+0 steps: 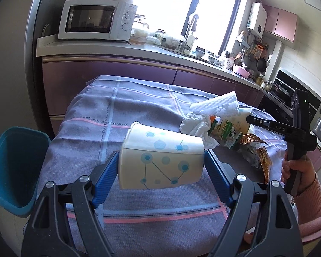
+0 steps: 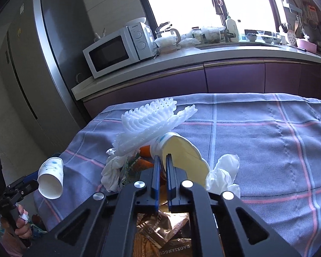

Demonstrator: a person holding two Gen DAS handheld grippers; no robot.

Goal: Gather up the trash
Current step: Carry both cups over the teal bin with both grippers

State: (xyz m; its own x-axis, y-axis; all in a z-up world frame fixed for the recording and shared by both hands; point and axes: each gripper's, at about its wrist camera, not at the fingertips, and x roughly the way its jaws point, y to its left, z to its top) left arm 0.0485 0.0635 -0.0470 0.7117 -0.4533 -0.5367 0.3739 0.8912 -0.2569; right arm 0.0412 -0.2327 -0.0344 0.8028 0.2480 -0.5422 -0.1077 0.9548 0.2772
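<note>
A kitchen table under a purple checked cloth [image 1: 139, 98] is carrying a small heap of trash.

The left tongs [image 1: 160, 167] are standing wide, their blue pads pressing the two sides of a white paper cup with blue dots [image 1: 162, 160], which is lying sideways above the cloth. From the right wrist view the cup's open mouth is showing, and it is looking empty. A teal bin [image 1: 15, 171] is sitting low to the left of the left tongs, off the table's left edge; its inside is mostly hidden.

The right tongs [image 2: 163, 160] are squeezed narrow, pinching the rim of a second paper cup [image 2: 182, 152], flattened and tipped on its side. White foam fruit netting [image 2: 147, 124] is resting just beyond those tongs, against that cup. A crumpled tissue [image 2: 224, 171] is lying just to their right, another tissue [image 2: 113, 171] to their left, and a gold foil wrapper [image 2: 160, 227] beneath them.

Open cloth is stretching to the right of the right tongs and ahead of the left tongs, up to the table's far edge near the purple cabinets [image 2: 235, 79].
</note>
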